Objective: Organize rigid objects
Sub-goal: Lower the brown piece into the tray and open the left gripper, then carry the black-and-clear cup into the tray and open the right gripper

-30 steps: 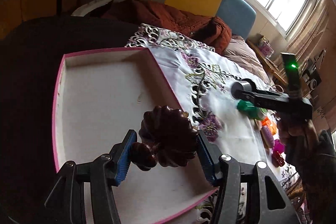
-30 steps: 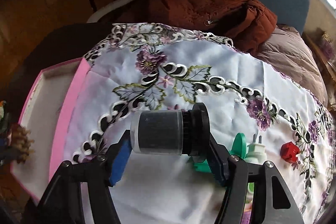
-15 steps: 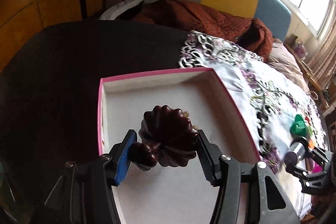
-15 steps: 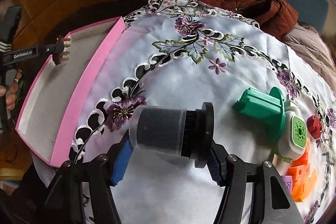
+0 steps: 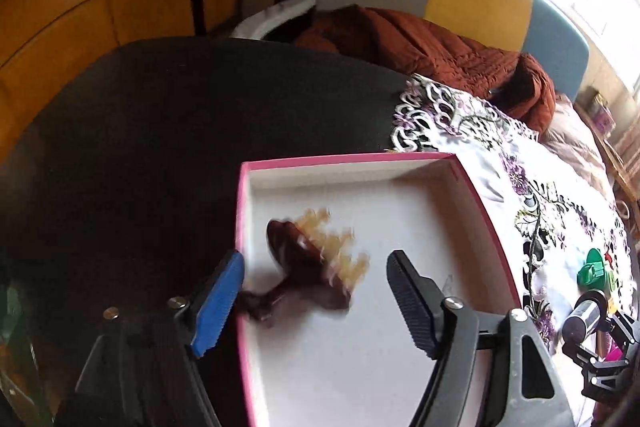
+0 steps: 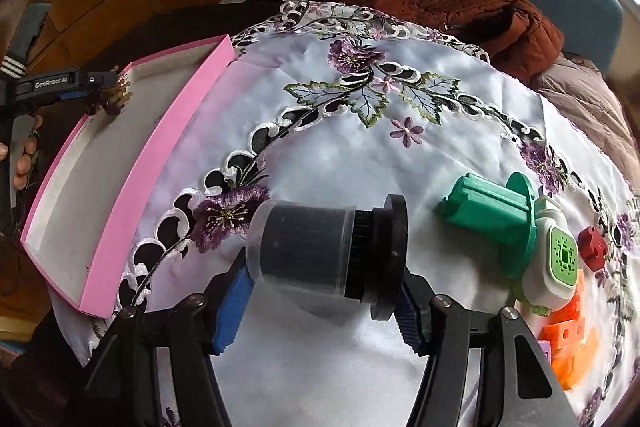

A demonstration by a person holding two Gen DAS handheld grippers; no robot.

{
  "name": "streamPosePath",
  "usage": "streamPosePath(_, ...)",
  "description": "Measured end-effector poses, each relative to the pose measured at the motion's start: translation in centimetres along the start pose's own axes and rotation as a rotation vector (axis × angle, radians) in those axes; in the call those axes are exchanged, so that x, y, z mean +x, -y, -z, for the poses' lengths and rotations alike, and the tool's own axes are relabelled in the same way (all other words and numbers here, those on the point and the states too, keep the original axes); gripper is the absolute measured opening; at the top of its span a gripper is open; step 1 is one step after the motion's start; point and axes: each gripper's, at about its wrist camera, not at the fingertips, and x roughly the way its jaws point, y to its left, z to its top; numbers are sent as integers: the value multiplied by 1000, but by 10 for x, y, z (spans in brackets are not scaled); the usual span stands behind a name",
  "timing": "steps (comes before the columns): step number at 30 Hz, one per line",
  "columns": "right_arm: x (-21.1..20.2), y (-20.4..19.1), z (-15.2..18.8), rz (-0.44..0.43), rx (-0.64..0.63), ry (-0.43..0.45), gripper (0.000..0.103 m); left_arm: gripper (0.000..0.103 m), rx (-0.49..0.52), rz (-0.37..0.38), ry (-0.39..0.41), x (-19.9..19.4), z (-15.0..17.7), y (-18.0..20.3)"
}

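Left gripper [image 5: 316, 301]: jaws opening, pads clear of the dark brown plastic hair claw clip with pale amber teeth [image 5: 308, 271]. Clip is motion-blurred, between the spread fingers, over the white floor of the shallow pink-edged cardboard tray [image 5: 360, 367], near its left wall; whether it touches the floor cannot be told.

Right gripper [image 6: 324, 303]: jaws clenched end to end on the dark cylindrical filter cartridge with clear sleeve and black flanged cap [image 6: 320, 251], held horizontally above the white satin tablecloth embroidered with purple flowers [image 6: 340, 131].

On the cloth, right of the cartridge: green plastic spool [image 6: 492, 215], touching a white-and-green plug-in device [image 6: 552, 267]; red knob [image 6: 592, 243]; orange blocks [image 6: 572, 343].
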Motion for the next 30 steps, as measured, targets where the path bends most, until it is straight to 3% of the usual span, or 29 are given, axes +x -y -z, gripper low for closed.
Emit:
streamPosePath(5, 1, -2, 0, 13, -6, 2, 64, 77, -20, -6, 36, -33, 26, -8)
streamPosePath(14, 1, -5, 1, 33, -7, 9, 64, 77, 4, -21, 113, -96, 70, 11)
streamPosePath(30, -8, -14, -1, 115, 93, 40, 63, 77, 68, -157, 251, -154, 85, 21)
